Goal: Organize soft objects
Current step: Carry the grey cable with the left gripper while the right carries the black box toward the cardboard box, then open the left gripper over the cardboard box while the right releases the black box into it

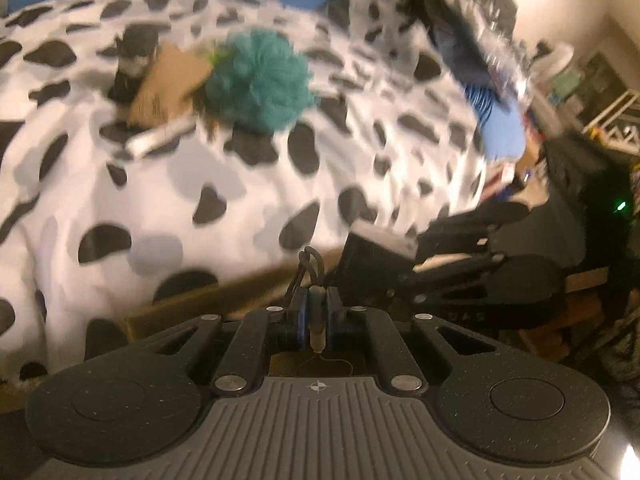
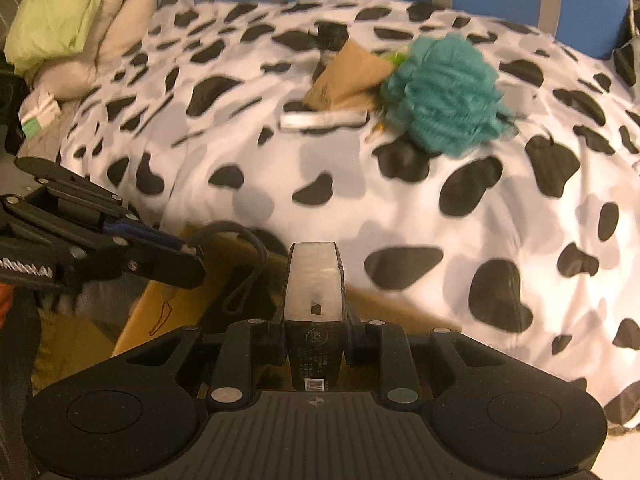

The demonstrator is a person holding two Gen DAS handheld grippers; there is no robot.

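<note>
Teal ruffled mesh pouf (image 2: 444,92) on spotted bedspread (image 2: 400,200)

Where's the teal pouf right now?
The teal pouf lies on the cow-print blanket, upper right in the right wrist view, touching the brown paper bag.

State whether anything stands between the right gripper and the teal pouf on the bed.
Nothing stands on the spotted bedspread between them and the teal pouf. But the right gripper is already shut on a black-and-clear packet, so its jaws are occupied.
</note>
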